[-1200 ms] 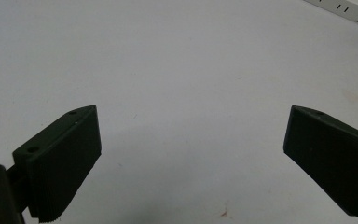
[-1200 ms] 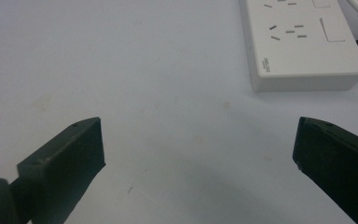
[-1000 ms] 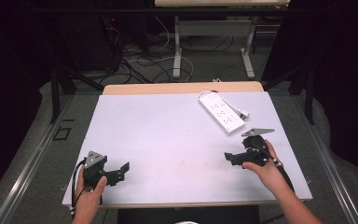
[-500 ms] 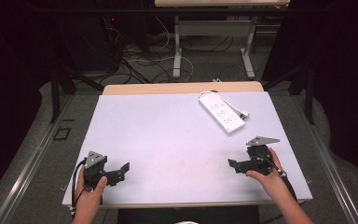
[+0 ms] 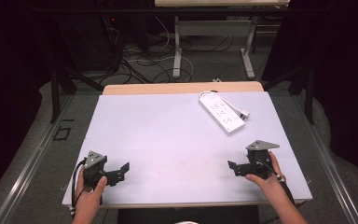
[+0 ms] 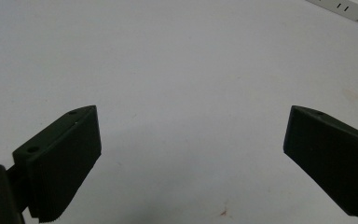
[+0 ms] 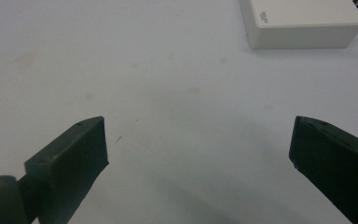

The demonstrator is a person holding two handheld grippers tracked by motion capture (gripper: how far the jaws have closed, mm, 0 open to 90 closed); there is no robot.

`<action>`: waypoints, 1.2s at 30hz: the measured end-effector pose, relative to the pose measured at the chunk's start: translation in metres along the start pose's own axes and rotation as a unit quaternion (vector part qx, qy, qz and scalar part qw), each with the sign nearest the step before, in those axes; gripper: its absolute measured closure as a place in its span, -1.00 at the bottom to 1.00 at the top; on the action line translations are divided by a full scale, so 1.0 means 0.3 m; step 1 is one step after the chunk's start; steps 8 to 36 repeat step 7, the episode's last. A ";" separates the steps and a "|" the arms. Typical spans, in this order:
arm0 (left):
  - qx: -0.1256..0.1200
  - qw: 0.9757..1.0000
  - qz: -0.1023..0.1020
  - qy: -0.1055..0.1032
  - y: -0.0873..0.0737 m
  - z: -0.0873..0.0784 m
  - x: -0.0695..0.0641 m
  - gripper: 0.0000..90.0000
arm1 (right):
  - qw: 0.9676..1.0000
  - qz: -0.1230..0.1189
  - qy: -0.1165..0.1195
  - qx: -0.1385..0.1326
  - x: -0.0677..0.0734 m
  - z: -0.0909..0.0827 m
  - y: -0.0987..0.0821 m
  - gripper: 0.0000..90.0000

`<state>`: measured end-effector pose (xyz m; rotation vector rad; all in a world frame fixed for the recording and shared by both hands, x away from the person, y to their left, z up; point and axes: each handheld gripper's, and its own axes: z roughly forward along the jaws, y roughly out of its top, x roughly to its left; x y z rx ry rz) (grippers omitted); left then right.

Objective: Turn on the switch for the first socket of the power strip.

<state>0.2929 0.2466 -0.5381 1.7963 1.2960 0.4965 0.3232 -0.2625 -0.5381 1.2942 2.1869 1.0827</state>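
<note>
Near my table edge, left gripper point(image 5: 121, 171) and right gripper point(image 5: 235, 167) both rest low with jaws wide and empty, probably parked ready, while the white power strip point(image 5: 221, 112) lies untouched, well apart, far right.

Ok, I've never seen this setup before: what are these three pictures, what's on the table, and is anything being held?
No robot arm here: a person holds a two-jaw gripper in each hand. The high view looks down on the table from the person's side; the left gripper is near the front left corner, the right gripper near the front right. The other two pictures come from cameras riding on the grippers, looking along their black jaws. In the left gripper view and the right gripper view the jaws stand wide apart with bare table between them, so nothing is held. A white power strip lies toward the far right of the table; its end sits ahead of the right gripper.
</note>
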 end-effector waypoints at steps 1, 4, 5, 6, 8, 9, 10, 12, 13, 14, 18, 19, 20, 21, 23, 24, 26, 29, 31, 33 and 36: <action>0.001 1.000 0.000 -0.001 0.000 0.000 0.001 -0.91 | 1.000 0.002 0.001 -0.002 -0.001 0.000 -0.002 -0.91; 0.001 1.000 0.001 0.000 0.000 0.000 0.002 -0.91 | 1.000 0.009 0.001 -0.007 -0.009 -0.003 -0.002 -0.90; 0.002 1.000 0.001 0.000 0.000 0.000 0.002 -0.91 | 1.000 0.010 -0.002 -0.009 -0.012 -0.004 -0.002 -0.90; 0.002 1.000 0.000 0.000 0.000 0.000 0.002 -0.91 | 1.000 0.014 0.001 -0.009 -0.014 -0.005 -0.002 -0.90; 0.001 1.000 0.000 0.000 0.000 0.000 0.002 -0.91 | 1.000 0.016 -0.002 -0.012 -0.017 -0.005 -0.002 -0.90; 0.001 1.000 0.000 0.000 0.000 0.000 0.002 -0.91 | 1.000 0.016 -0.002 -0.012 -0.017 -0.005 -0.002 -0.90; 0.001 1.000 0.000 0.000 0.000 0.000 0.002 -0.91 | 1.000 0.016 -0.002 -0.012 -0.017 -0.005 -0.002 -0.90; 0.001 1.000 0.000 0.000 0.000 0.000 0.002 -0.91 | 1.000 0.016 -0.002 -0.012 -0.017 -0.005 -0.002 -0.90; 0.001 1.000 0.000 0.000 0.000 0.000 0.002 -0.91 | 1.000 0.016 -0.002 -0.012 -0.017 -0.005 -0.002 -0.90; 0.001 1.000 0.000 0.000 0.000 0.000 0.002 -0.91 | 1.000 0.016 -0.002 -0.012 -0.017 -0.005 -0.002 -0.90; 0.001 1.000 0.000 0.000 0.000 0.000 0.002 -0.91 | 1.000 0.016 -0.002 -0.012 -0.017 -0.005 -0.002 -0.90; 0.001 1.000 0.000 0.000 0.000 0.000 0.002 -0.91 | 1.000 0.016 -0.002 -0.012 -0.017 -0.005 -0.002 -0.90; 0.001 1.000 0.000 0.000 0.000 0.000 0.002 -0.91 | 1.000 0.016 -0.002 -0.012 -0.017 -0.005 -0.002 -0.90; 0.001 1.000 0.000 0.000 0.000 0.000 0.002 -0.91 | 1.000 0.016 -0.002 -0.012 -0.017 -0.005 -0.002 -0.90; 0.001 1.000 0.000 0.000 0.000 0.000 0.002 -0.91 | 1.000 0.016 -0.002 -0.012 -0.017 -0.005 -0.002 -0.90; 0.001 1.000 0.000 0.000 0.000 0.000 0.002 -0.91 | 1.000 0.016 -0.002 -0.012 -0.017 -0.005 -0.002 -0.90; 0.001 1.000 0.000 0.000 0.000 0.000 0.002 -0.91 | 1.000 0.016 -0.002 -0.012 -0.017 -0.005 -0.002 -0.90; 0.001 1.000 0.000 0.000 0.000 0.000 0.002 -0.91 | 1.000 0.016 -0.002 -0.012 -0.017 -0.005 -0.002 -0.90; 0.001 1.000 0.000 0.000 0.000 0.000 0.002 -0.91 | 1.000 0.016 -0.002 -0.012 -0.017 -0.005 -0.002 -0.90; 0.001 1.000 0.000 0.000 0.000 0.000 0.002 -0.91 | 1.000 0.016 -0.002 -0.012 -0.017 -0.005 -0.002 -0.90; 0.001 1.000 0.000 0.000 0.000 0.000 0.002 -0.91 | 1.000 0.016 -0.002 -0.012 -0.017 -0.005 -0.002 -0.90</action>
